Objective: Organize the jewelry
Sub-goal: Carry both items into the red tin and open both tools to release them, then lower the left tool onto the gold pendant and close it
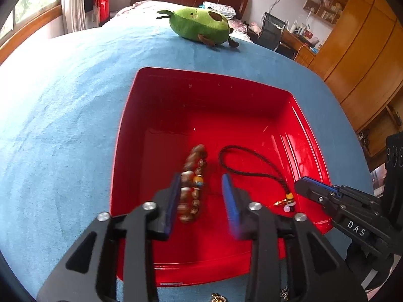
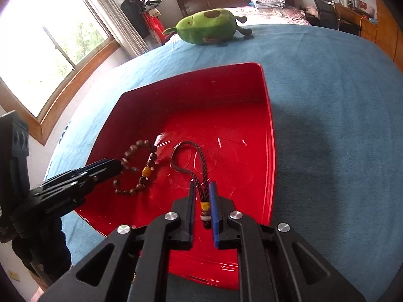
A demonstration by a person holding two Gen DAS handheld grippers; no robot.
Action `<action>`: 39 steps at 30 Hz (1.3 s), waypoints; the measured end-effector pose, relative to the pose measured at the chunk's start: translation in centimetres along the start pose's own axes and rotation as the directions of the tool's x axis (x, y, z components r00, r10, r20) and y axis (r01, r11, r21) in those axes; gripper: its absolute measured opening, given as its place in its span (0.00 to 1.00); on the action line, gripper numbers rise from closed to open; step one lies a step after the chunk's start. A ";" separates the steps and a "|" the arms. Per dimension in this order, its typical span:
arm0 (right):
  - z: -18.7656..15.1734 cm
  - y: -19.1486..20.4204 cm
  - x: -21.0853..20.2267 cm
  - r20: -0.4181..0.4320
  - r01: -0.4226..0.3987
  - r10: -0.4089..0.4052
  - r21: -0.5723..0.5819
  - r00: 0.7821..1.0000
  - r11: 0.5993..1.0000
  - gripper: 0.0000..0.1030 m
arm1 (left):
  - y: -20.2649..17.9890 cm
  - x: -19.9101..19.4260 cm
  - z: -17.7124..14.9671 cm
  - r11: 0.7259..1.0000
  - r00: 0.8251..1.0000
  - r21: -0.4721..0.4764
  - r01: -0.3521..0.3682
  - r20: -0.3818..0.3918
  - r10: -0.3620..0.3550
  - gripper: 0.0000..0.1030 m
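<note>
Brown bead bracelet (image 1: 193, 183), black braided cord (image 2: 201, 173)

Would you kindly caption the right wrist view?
Right gripper closes around a braided cord charm beside a bead bracelet in the red tray.

The tray (image 1: 131, 136) sits on the tabletop (image 1: 63, 125). In it the bead bracelet (image 1: 192, 186) lies left of the cord charm (image 1: 254, 171) (close together). The plush toy (image 1: 201, 26) lies behind the tray

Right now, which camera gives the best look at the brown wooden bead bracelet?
The right wrist view: the brown wooden bead bracelet appears there as an open ring in the red plastic tray. The left wrist view shows it edge-on, blurred between the left gripper fingers.
</note>
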State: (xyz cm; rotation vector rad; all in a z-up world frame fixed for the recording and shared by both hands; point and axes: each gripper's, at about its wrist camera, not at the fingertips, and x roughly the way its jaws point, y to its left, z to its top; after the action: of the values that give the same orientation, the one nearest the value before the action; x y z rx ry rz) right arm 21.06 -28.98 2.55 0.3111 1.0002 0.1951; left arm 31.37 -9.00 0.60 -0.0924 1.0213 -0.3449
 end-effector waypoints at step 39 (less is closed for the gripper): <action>-10.2 1.6 -5.8 -0.014 -0.086 0.085 -0.046 0.996 0.995 0.20 | -2.4 -4.7 -13.0 0.994 0.991 0.101 -0.031 -0.127 0.044 0.42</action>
State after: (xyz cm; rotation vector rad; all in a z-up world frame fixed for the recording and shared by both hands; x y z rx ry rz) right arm 9.35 -27.54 2.57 0.3109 0.9937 0.2978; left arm 17.51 -8.58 -1.80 0.0386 1.1312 -0.3698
